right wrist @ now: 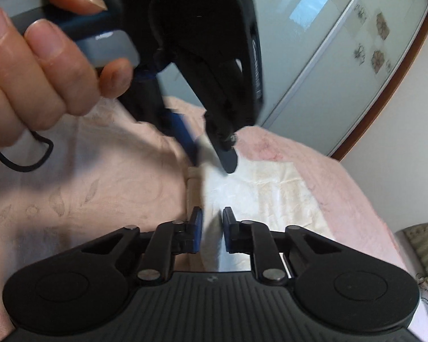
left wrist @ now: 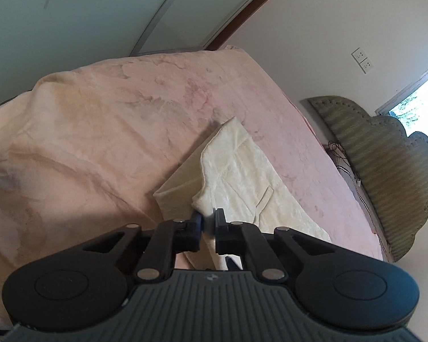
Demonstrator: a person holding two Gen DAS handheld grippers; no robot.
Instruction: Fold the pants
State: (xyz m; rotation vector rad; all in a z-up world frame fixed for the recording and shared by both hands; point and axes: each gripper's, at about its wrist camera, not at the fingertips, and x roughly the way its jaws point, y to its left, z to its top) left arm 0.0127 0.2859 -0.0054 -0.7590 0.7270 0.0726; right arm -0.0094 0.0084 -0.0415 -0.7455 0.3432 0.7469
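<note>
your left gripper (left wrist: 207, 216) pinches the near corner of the cream pants (left wrist: 242, 171) on the pink bed (left wrist: 100, 114). your right gripper (right wrist: 212, 217) is clamped on pants cloth too. only the right view shows your hand (right wrist: 42, 65) holding the left gripper.

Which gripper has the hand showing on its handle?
The left gripper, seen in the right wrist view with a hand around its handle. The right gripper shows only fingers, no hand.
</note>
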